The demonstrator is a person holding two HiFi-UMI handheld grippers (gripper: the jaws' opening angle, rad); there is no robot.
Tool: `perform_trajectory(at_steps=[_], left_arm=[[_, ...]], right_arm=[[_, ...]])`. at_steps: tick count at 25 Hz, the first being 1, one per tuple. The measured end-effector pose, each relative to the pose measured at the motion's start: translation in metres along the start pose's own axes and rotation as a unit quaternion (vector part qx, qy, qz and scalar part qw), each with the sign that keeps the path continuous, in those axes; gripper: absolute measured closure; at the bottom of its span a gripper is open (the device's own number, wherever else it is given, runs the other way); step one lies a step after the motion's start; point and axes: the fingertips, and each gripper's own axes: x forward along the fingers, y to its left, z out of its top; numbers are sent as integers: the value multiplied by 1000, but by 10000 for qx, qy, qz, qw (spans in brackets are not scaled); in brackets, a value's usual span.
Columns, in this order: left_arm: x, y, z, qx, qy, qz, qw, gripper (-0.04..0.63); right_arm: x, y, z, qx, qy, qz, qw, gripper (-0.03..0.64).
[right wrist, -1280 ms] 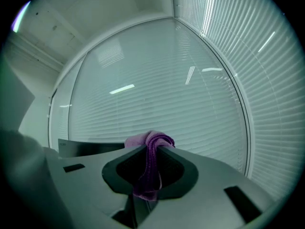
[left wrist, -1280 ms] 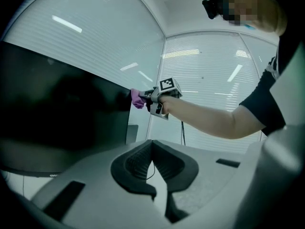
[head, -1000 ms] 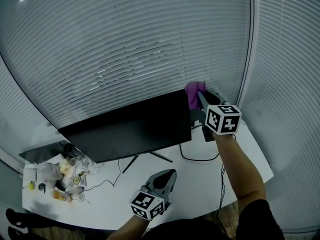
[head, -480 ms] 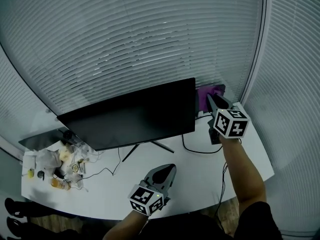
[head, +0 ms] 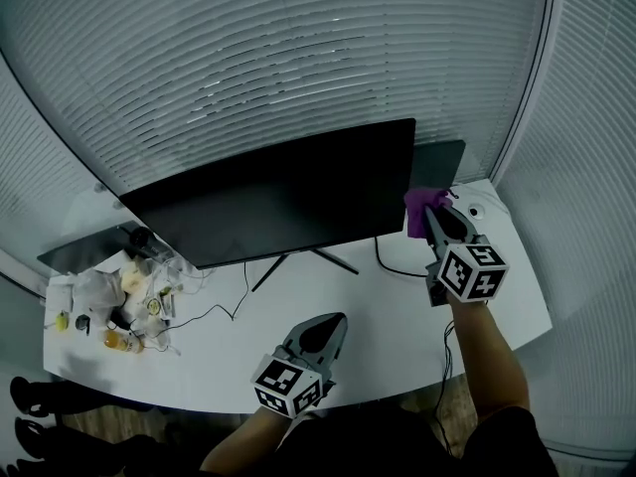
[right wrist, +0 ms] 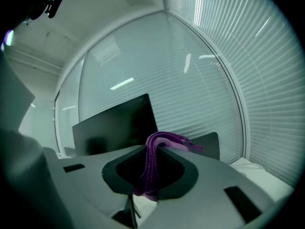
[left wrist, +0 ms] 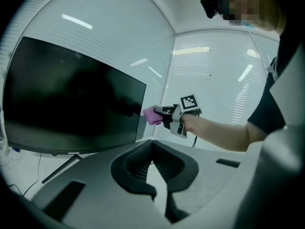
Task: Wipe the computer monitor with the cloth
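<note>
Where the right gripper point(head: 435, 219) pinches it, the cloth point(right wrist: 163, 140) bunches — purple, folded.

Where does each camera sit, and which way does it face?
Head view: on the person's head, steeply down at desk, monitor, both forearms, left gripper, right gripper.
Left gripper view: on the left gripper, facing the monitor; its shut jaws and the person's right forearm show.
Right gripper view: on the right gripper, facing the monitor's right edge; its jaws clamp the cloth.
Shared: all see monitor and cloth.
</note>
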Motion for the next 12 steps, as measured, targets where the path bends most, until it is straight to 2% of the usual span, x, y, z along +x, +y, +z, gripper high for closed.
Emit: perform_trajectory(at_steps=[5, 12], left_arm=[[-39, 5, -8, -1, 52, -124, 9999, 591], [-115, 15, -40, -77, 147, -173, 9997, 591]], right_arm=[[-36, 53, -40, 48, 209, 27, 9998, 541], [-97, 149, -104, 420, 432, 149, 9981, 541]])
